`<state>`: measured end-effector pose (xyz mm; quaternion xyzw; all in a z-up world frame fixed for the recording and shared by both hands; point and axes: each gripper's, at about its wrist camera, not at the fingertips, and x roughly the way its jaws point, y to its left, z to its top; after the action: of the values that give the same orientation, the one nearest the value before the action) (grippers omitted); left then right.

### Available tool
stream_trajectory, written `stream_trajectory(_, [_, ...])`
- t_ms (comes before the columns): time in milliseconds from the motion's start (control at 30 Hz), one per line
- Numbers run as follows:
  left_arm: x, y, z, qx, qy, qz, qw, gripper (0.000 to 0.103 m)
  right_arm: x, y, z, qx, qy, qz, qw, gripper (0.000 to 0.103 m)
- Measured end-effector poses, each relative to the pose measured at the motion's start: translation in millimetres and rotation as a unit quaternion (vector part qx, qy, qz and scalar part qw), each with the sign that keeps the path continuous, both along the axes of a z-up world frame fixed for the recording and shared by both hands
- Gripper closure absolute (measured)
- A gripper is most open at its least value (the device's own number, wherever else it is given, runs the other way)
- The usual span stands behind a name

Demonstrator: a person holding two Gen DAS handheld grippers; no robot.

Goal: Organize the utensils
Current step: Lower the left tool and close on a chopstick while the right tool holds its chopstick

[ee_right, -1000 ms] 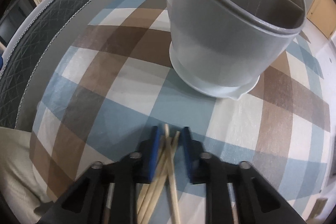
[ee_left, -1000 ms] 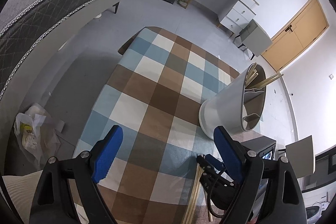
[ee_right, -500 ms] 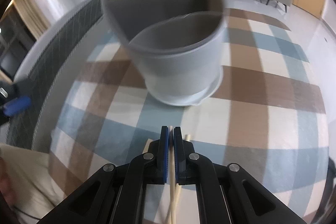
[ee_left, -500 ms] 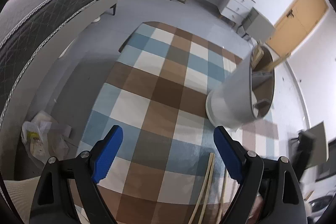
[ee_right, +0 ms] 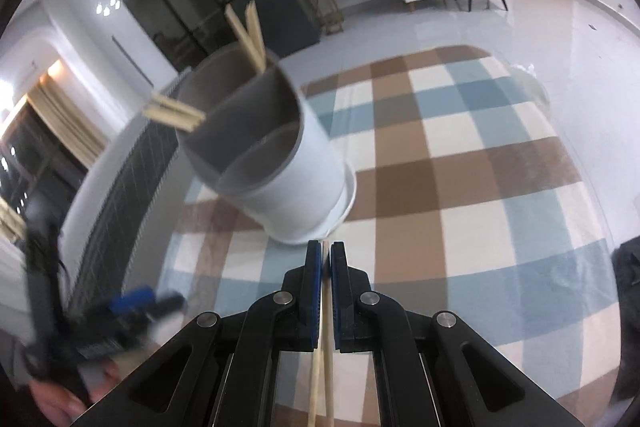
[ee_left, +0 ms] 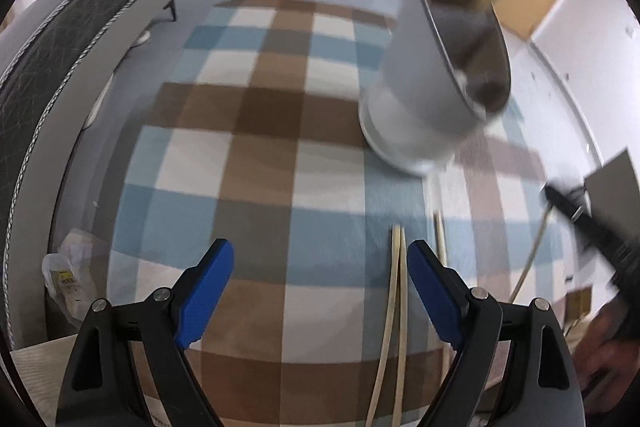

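The right gripper (ee_right: 326, 259) is clenching its jaws on a pair of chopsticks (ee_right: 325, 359), near the grey holder (ee_right: 276, 163) standing on the checked bench (ee_right: 460, 187). The left gripper (ee_left: 320, 291) is hovering with jaws released over two more chopsticks (ee_left: 394, 307).

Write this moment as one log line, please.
right gripper: shut on chopsticks | left gripper: open | utensil holder: upright on checkered cloth

My left gripper (ee_left: 316, 291) hangs over the checked tablecloth (ee_left: 256, 155), its blue pads (ee_left: 204, 295) spread wide with nothing between them; two pale chopsticks (ee_left: 398, 291) lie on the cloth just inside the right pad; ahead to the right stands the grey utensil holder (ee_left: 424, 95), blurred; my other gripper (ee_left: 592, 227) smears across the right edge.
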<state>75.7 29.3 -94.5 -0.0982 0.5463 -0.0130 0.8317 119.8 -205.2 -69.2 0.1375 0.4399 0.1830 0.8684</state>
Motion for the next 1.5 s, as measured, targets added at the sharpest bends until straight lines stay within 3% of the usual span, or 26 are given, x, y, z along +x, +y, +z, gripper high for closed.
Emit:
stream_trajectory(133, [-7,-11,-14,-0.007,0.031,-0.017,0.9994,0.018,-4,-15,12,0.029,-0.016,-0.017,0.999,0.099])
stream_trajectory(600, [-29,-46,-51,0.066,0.101,-0.069,0.9902,0.018,-8,-33,26,0.069,-0.040,-0.030,0.996,0.099])
stream_trajectory(700, [-31,-51,-54,0.090,0.106,-0.077,0.9872,0.018,-9,-33,27,0.071,-0.042,-0.030,0.996,0.099])
stream_trajectory(1167, [2,-68,-48,0.112,0.092,-0.098,0.9846,0.021,-11,-39,27,0.073,-0.039,-0.041,0.996,0.099])
stream_trajectory(1367, [24,-86,-42,0.121,0.088,-0.125,0.9808,0.058,-8,-41,24,0.072,-0.034,-0.046,0.996,0.099])
stream_trajectory(1433, [28,-92,-40,0.122,0.089,-0.139,0.9788,0.085,-6,-41,24,0.072,-0.032,-0.048,0.996,0.099])
stream_trajectory(1500, [31,-99,-41,0.120,0.092,-0.151,0.9770,0.099,-4,-40,23,0.070,-0.031,-0.049,0.996,0.099])
